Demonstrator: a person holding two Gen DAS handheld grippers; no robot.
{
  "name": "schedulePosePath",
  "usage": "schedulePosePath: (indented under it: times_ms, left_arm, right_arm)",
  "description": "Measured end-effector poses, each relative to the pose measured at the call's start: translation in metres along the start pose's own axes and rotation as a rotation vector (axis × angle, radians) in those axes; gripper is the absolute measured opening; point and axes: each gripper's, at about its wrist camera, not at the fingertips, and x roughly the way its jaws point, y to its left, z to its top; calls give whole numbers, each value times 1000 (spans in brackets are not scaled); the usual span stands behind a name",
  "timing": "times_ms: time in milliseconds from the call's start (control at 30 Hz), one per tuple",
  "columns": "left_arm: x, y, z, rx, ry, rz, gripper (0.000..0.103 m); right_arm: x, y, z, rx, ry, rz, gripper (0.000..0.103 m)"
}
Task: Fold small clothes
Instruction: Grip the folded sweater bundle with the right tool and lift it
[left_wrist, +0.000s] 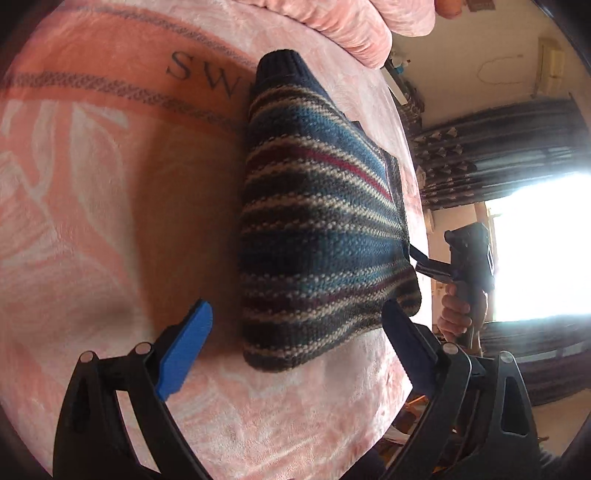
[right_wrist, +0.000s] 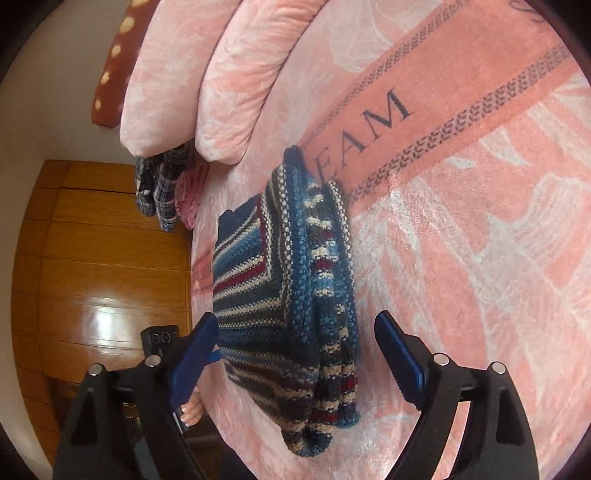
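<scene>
Blue pads are seen on both grippers, each with its fingers spread wide and nothing held between them. In the left wrist view, the left gripper (left_wrist: 295, 347) is poised just above the near edge of the striped knitted sweater (left_wrist: 317, 229), its fingers to either side of that edge and not touching it. In the right wrist view, the right gripper (right_wrist: 295, 354) is likewise spread, with the sweater's (right_wrist: 284, 295) lower part framed between its fingers but not gripped. The sweater, banded in blue, navy, cream and dark red, is laid folded on a pink plush blanket (left_wrist: 110, 221) printed with dark lettering. A sleeve is folded across the sweater's body in the right wrist view. Beyond the sweater, the right gripper (left_wrist: 421, 262) is seen from the left wrist view at the blanket's edge, held by a hand (left_wrist: 456, 314). Farther off, pink pillows (right_wrist: 207, 81), a checked cloth (right_wrist: 162, 188) and wooden panelling (right_wrist: 99, 258) are seen.
</scene>
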Motion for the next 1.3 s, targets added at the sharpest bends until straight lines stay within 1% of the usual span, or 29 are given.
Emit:
schedulePosePath:
  times_ms: [67, 167, 267, 300, 467, 600, 733, 867, 933, 1033, 1067, 1133, 1167, 1200, 1233, 1300]
  left_arm:
    - [1, 15, 0, -32, -12, -43, 92]
    - [3, 32, -1, -76, -23, -127, 92]
    - [6, 40, -2, -84, -16, -178, 92]
    - [9, 43, -1, -84, -8, -187, 92]
    - [17, 43, 5, -50, 25, -217, 92]
    - [30, 38, 8, -33, 60, -235, 92]
    - [45, 30, 15, -25, 89, -283, 92]
    - [51, 28, 14, -17, 104, -294, 92]
    - [48, 30, 11, -12, 115, -299, 92]
    - [49, 29, 11, -17, 128, -298, 92]
    - [52, 27, 13, -22, 130, -292, 92]
    - [60, 20, 13, -26, 135, -260, 92]
    - [64, 14, 12, -27, 134, -240, 92]
    - [65, 12, 12, -30, 134, -212, 85]
    - [67, 11, 12, -34, 137, -192, 71]
    - [72, 15, 10, -69, 154, -190, 56]
  right_arm:
    - [16, -4, 13, 18, 53, 18, 88]
    - [38, -6, 28, 6, 126, 6, 87]
    - [54, -9, 39, 7, 165, -14, 88]
    - [59, -10, 41, 7, 177, -8, 88]
    - [76, -9, 53, 2, 204, 21, 88]
    - [89, -7, 61, 5, 211, 54, 93]
    - [100, 0, 68, -14, 234, 86, 95]
    - [113, 4, 74, -14, 251, 153, 95]
    - [116, 4, 77, -10, 257, 182, 95]
    - [121, 8, 81, -18, 270, 195, 94]
    - [124, 9, 82, -22, 271, 190, 93]
    - [129, 13, 83, -31, 265, 169, 87]
    - [129, 11, 83, -34, 261, 148, 75]
    - [129, 9, 82, -37, 256, 122, 55]
    - [130, 5, 81, -34, 254, 115, 49]
    - [128, 2, 79, -31, 234, 123, 44]
